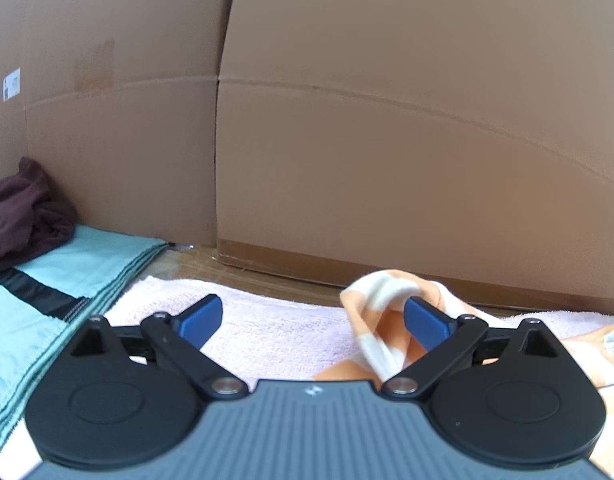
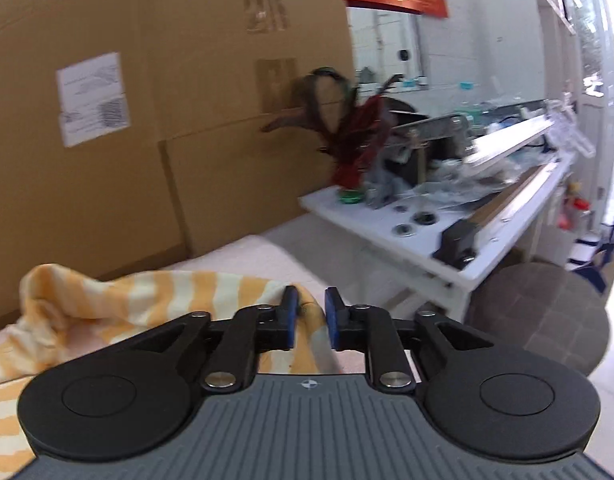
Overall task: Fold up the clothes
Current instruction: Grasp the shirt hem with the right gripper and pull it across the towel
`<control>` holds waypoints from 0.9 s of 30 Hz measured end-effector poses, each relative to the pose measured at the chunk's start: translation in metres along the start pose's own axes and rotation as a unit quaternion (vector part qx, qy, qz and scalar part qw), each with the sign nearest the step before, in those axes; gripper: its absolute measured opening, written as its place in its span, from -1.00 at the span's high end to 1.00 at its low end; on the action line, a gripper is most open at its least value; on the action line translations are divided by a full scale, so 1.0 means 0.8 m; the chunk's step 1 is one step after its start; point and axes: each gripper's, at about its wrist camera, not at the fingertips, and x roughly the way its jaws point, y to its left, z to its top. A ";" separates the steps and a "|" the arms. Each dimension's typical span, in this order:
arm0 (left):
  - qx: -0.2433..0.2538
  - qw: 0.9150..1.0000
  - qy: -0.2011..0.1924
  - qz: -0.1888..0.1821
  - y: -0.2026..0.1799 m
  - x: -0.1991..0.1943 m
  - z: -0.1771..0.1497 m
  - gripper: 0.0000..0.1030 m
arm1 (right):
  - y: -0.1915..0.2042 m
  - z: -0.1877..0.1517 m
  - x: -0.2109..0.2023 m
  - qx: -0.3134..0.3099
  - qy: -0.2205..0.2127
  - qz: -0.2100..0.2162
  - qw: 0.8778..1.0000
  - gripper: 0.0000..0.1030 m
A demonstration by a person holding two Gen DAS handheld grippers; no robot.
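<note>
An orange-and-white striped garment [image 1: 381, 322] lies on a pale pink towel [image 1: 267, 328]. My left gripper [image 1: 313, 322] is wide open just above the towel; a raised fold of the garment drapes against its right finger [image 1: 425, 326], not clamped. In the right wrist view the same striped garment [image 2: 147, 300] is bunched to the left and a fold of it runs between the blue pads. My right gripper [image 2: 311, 316] is nearly closed on that fold, lifted above the pink towel [image 2: 267, 252].
Large cardboard boxes [image 1: 387, 140] stand close behind the work area, also in the right wrist view [image 2: 167, 100]. A teal cloth [image 1: 47, 300] and a dark maroon garment [image 1: 23, 212] lie at left. A cluttered white table [image 2: 447, 216] and a brown stool [image 2: 547, 312] stand right.
</note>
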 end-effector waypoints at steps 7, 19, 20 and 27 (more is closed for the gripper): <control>-0.019 1.000 -0.002 -0.001 0.006 -0.002 0.000 -0.90 | -0.009 -0.063 -0.062 0.036 0.025 0.162 0.986 -0.07; -0.074 0.995 -0.038 -0.064 0.031 -0.110 0.011 -0.94 | 0.121 -0.180 -0.188 -0.209 0.083 0.412 0.883 -0.47; -0.076 0.992 -0.038 -0.088 0.035 -0.135 0.007 -0.96 | 0.125 -0.183 -0.188 -0.201 0.078 0.408 0.887 -0.45; 0.030 0.982 -0.003 -0.189 0.043 -0.288 -0.080 -0.94 | 0.136 -0.174 -0.154 -0.106 0.093 0.394 0.908 0.79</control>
